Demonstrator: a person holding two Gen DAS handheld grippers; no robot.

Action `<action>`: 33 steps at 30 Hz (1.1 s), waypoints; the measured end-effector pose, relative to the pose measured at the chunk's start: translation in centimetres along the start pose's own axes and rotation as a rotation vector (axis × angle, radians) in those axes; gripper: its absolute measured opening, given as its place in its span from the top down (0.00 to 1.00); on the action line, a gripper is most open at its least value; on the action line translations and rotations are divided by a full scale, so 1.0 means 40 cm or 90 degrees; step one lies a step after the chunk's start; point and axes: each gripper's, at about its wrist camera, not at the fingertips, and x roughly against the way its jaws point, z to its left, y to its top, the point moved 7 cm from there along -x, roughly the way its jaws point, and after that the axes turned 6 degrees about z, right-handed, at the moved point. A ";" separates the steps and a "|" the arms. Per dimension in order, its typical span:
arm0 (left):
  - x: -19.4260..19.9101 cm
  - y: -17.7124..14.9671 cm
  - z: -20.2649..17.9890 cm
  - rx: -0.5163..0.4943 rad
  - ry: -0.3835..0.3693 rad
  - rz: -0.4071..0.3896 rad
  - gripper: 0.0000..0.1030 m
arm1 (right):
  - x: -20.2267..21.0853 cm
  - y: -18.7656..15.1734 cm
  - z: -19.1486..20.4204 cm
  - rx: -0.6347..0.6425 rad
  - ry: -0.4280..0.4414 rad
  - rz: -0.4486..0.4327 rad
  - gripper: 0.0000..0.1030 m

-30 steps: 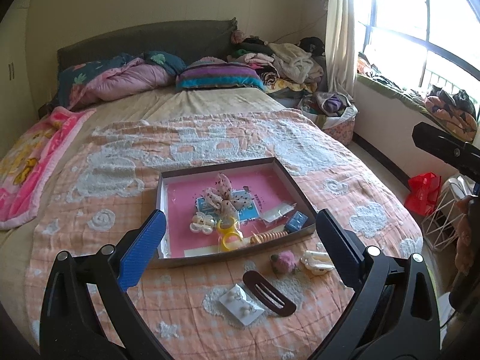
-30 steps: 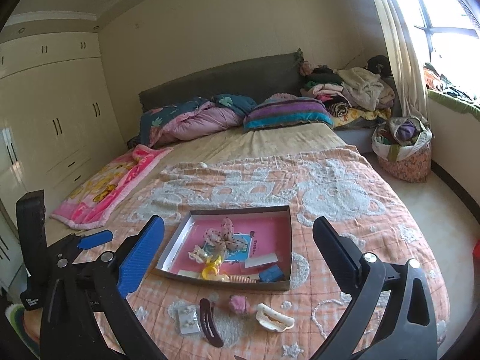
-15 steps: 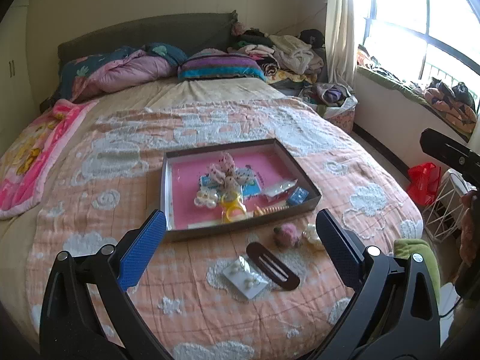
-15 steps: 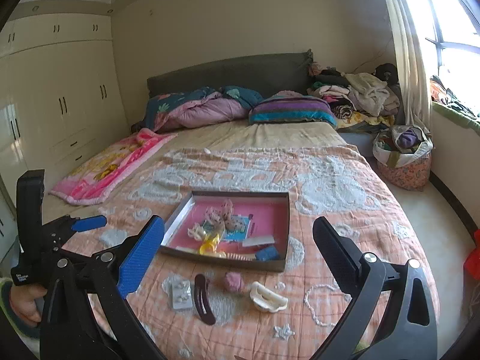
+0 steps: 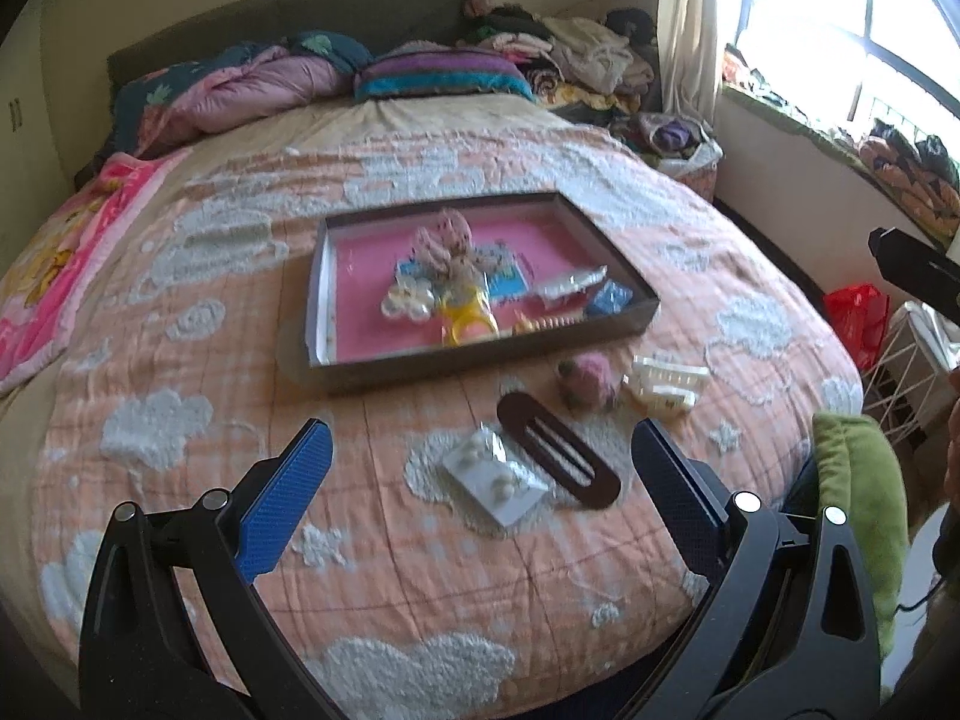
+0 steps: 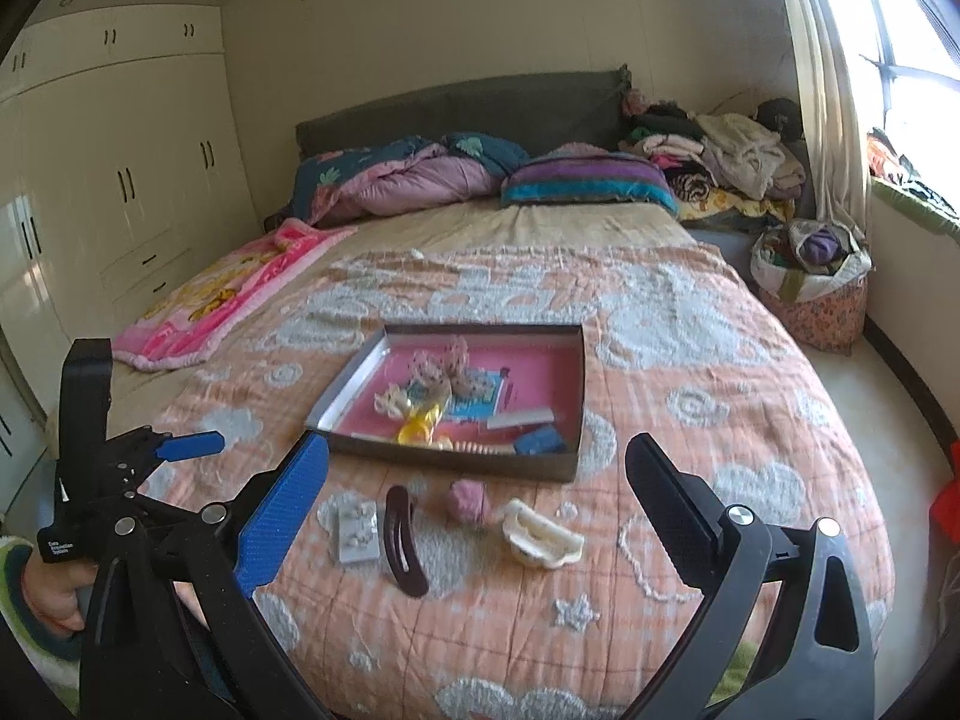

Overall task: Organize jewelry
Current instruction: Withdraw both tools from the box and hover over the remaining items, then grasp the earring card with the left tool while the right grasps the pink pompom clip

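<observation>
A shallow box [image 5: 480,354] with a pink floor is sitting on the bed [image 5: 180,360], holding a spotted bow [image 5: 447,240], a white flower clip [image 5: 408,300], a yellow ring [image 5: 468,324], a comb [image 5: 552,321] and a blue packet [image 5: 612,298]. Ahead of the left gripper [image 5: 480,462], between its 2 fingers, a card of earrings [image 5: 495,480] and a dark hair clip [image 5: 558,459] are lying beside each other; a pink pompom [image 5: 588,381] and a white claw clip [image 5: 666,381] are lying further out, toward the right finger. The left gripper is gaping wide, holding nothing. The right gripper [image 6: 477,477] is likewise spread wide and empty, with those 4 loose pieces lying between its fingers, just short of the box.
</observation>
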 end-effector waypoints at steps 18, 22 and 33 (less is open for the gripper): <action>-0.122 -0.140 -0.021 -0.002 -0.015 0.095 0.09 | -0.091 -0.127 0.011 -0.021 0.041 0.087 0.04; -0.141 -0.157 -0.028 -0.005 -0.018 0.108 0.09 | -0.103 -0.145 0.008 -0.030 0.049 0.100 0.04; -0.194 -0.158 -0.040 -0.015 -0.027 0.122 0.11 | -0.177 -0.191 0.000 -0.062 0.103 0.164 0.17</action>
